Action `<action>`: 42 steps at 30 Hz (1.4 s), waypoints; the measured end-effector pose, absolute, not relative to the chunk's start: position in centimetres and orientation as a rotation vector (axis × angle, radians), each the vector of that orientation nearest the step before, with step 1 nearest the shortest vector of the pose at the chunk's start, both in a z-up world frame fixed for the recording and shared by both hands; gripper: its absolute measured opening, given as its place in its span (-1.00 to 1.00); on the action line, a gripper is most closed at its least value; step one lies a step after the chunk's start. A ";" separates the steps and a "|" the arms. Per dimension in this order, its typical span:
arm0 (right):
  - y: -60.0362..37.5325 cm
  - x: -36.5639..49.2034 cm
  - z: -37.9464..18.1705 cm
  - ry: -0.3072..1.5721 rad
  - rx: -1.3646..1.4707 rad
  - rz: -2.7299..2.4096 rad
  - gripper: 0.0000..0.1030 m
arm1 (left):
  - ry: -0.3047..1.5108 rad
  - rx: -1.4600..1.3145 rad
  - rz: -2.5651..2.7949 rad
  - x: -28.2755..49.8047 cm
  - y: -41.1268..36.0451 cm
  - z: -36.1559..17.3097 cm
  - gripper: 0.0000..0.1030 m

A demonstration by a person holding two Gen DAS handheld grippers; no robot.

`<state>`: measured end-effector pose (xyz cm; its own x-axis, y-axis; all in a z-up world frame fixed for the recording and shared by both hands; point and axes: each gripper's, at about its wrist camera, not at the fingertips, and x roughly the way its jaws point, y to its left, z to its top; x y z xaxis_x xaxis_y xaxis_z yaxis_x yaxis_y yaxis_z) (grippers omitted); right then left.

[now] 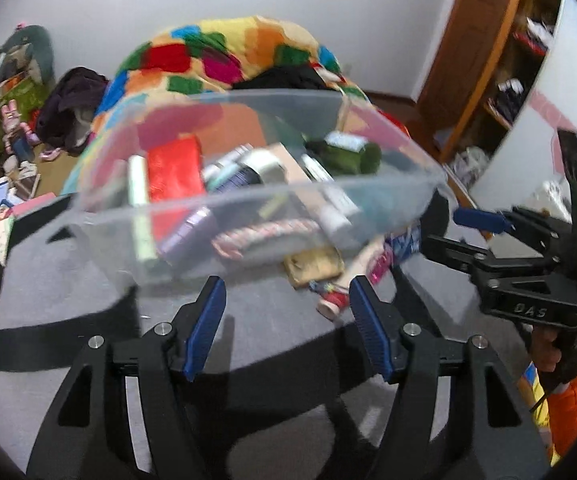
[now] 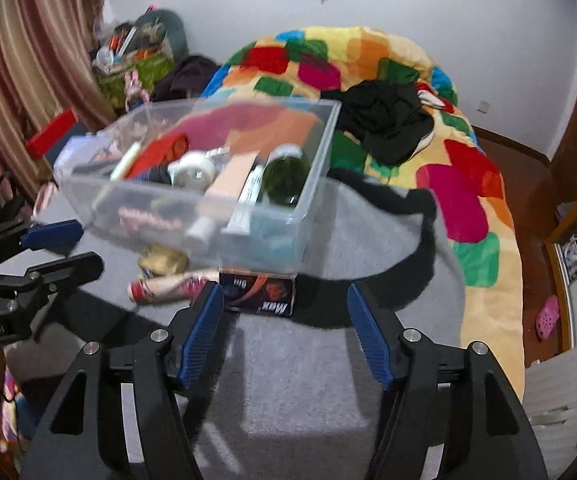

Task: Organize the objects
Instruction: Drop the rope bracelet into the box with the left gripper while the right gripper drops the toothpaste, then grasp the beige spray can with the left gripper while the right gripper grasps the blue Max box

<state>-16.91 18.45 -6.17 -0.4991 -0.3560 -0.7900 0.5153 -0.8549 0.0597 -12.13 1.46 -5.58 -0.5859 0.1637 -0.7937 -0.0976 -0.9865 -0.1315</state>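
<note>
**Bin perched on loose items**

Grippers: left gripper [image 1: 286, 324] and right gripper [image 2: 284, 330] both spread, empty, over grey blanket [image 2: 288, 380]. Beyond, clear bin [image 2: 192, 208] sits tilted on dark box [image 2: 262, 294], which reads "Max" upside down, and tube [image 2: 160, 289]. Risk: nudging these may tip it.

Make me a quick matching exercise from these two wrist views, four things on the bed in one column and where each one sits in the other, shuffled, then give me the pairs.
Things:
1. green bottle
2. dark box
3. black clothing
4. right gripper

Places:
A. on the colourful blanket, beyond the bin
B. inside the clear bin, at its right end
C. partly under the bin's near edge, on the grey cloth
D. open, over the grey cloth, with nothing between its fingers

Pairs: 1-B, 2-C, 3-A, 4-D
</note>
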 end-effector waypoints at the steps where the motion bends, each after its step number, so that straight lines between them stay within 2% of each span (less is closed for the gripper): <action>1: 18.2 -17.0 -6.5 0.269 1.177 -2.331 0.19 | -0.076 -1.359 2.651 -12.3 2.1 -5.9 0.24; 5: 17.3 -17.5 -7.8 0.322 1.207 -2.307 0.19 | 0.040 -1.397 2.585 -13.0 3.8 -7.0 0.21; 7: 17.1 -17.7 -8.2 0.319 1.224 -2.287 0.19 | 0.085 -1.415 2.547 -13.3 4.5 -7.5 0.09; 9: 17.0 -17.9 -8.6 0.308 1.234 -2.276 0.19 | 0.127 -1.431 2.513 -13.6 5.1 -8.0 -0.16; 12: 16.8 -17.9 -9.1 0.297 1.240 -2.257 0.17 | 0.136 -1.423 2.504 -13.9 5.5 -8.4 -0.32; 14: 16.6 -17.7 -9.1 0.299 1.235 -2.248 -0.08 | 0.124 -1.409 2.498 -13.8 5.4 -8.4 -0.53; 21: 16.7 -17.3 -8.9 0.285 1.214 -2.246 -0.12 | 0.096 -1.390 2.507 -12.5 4.4 -8.2 -0.62; 35: 18.2 -14.1 -7.8 0.256 1.177 -2.246 -0.13 | 0.023 -1.395 2.562 -6.4 0.4 -7.6 -0.62; 37: 18.2 -13.8 -7.4 0.247 1.169 -2.247 -0.12 | 0.006 -1.397 2.557 -6.6 0.3 -7.6 -0.55; 40: 18.4 -13.3 -6.7 0.228 1.153 -2.253 -0.12 | 0.003 -1.374 2.563 -7.1 0.7 -7.7 -0.24; 42: 18.4 -13.0 -6.3 0.216 1.143 -2.255 -0.12 | 0.013 -1.375 2.573 -7.9 1.0 -8.0 -0.19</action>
<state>-13.04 18.35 -6.28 -0.4533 -0.4349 -0.7781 0.5744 -0.8100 0.1181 -7.90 1.03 -8.05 -0.5364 0.1920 -0.8218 -0.2005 -0.9749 -0.0969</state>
